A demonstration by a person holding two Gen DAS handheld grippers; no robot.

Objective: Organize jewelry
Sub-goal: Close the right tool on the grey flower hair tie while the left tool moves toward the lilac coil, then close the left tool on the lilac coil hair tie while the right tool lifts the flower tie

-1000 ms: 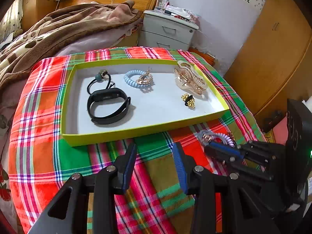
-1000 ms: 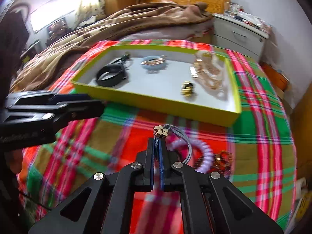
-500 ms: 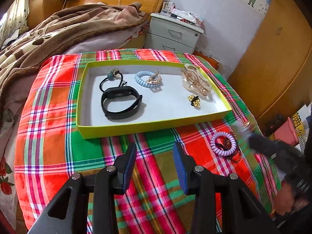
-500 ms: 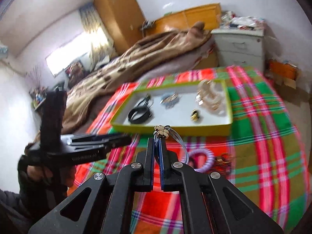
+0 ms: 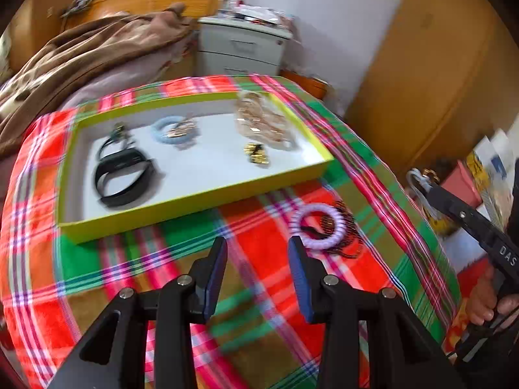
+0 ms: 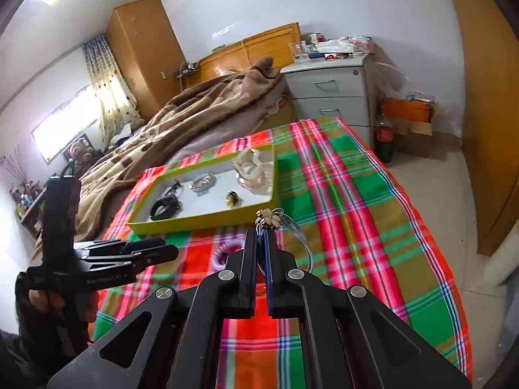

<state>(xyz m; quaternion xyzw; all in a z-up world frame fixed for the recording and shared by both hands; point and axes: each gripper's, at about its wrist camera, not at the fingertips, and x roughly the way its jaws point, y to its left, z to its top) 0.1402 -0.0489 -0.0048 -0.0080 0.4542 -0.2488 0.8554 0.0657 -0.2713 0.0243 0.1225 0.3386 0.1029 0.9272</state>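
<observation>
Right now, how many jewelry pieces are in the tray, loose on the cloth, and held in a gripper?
In the yellow tray: 5
Loose on the plaid cloth: 2
Held in the right gripper: 1, the flower hair tie
Total: 8

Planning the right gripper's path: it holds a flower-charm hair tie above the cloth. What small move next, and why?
Probably carry the right gripper forward and left over the yellow tray, since it is shut on the flower-charm hair tie short of the tray's near wall; bare floor lies beside the gold clip.
</observation>
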